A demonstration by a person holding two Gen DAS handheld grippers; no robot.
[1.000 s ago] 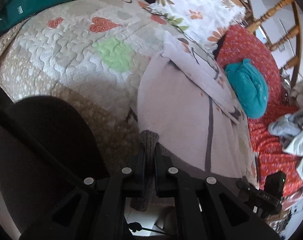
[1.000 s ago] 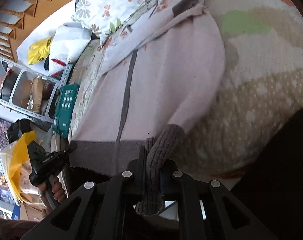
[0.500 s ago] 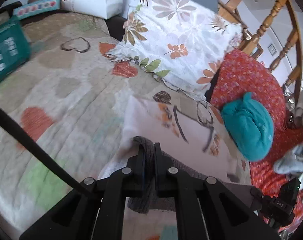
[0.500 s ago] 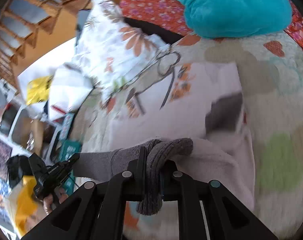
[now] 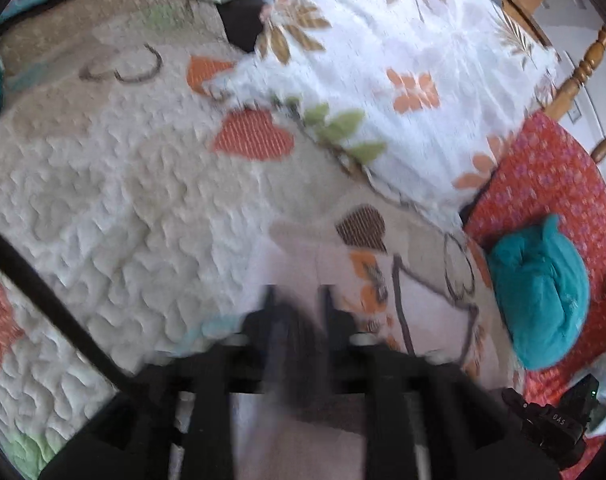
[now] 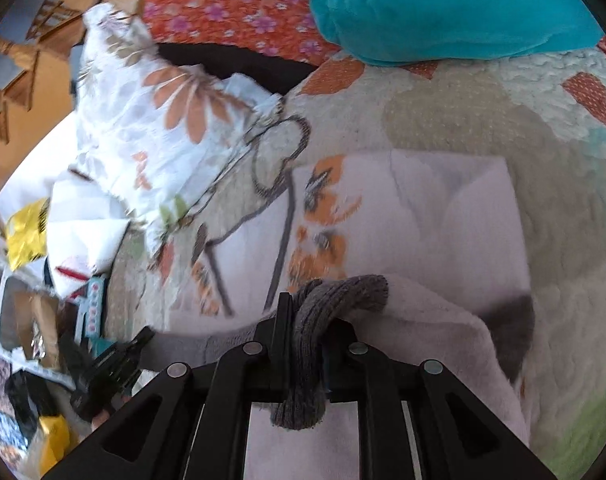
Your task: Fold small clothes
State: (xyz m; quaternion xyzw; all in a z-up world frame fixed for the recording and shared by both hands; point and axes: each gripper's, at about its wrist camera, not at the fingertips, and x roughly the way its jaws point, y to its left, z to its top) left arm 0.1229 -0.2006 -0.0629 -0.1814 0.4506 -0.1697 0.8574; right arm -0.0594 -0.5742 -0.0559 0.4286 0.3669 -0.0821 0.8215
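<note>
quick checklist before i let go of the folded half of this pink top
1. Right gripper shut on the grey cuff of the pink top: ok.
2. Left gripper grip on the hem: cannot tell, the view is blurred and the fingers look apart.
3. Folded half carried over the printed front: ok.
4. Folded edge square with the layer below: cannot tell, the near part is hidden by the grippers.
5. Teal bundle apart from the top: ok.
6. Floral pillow clear of the landing spot: ok, it lies beyond the top.
</note>
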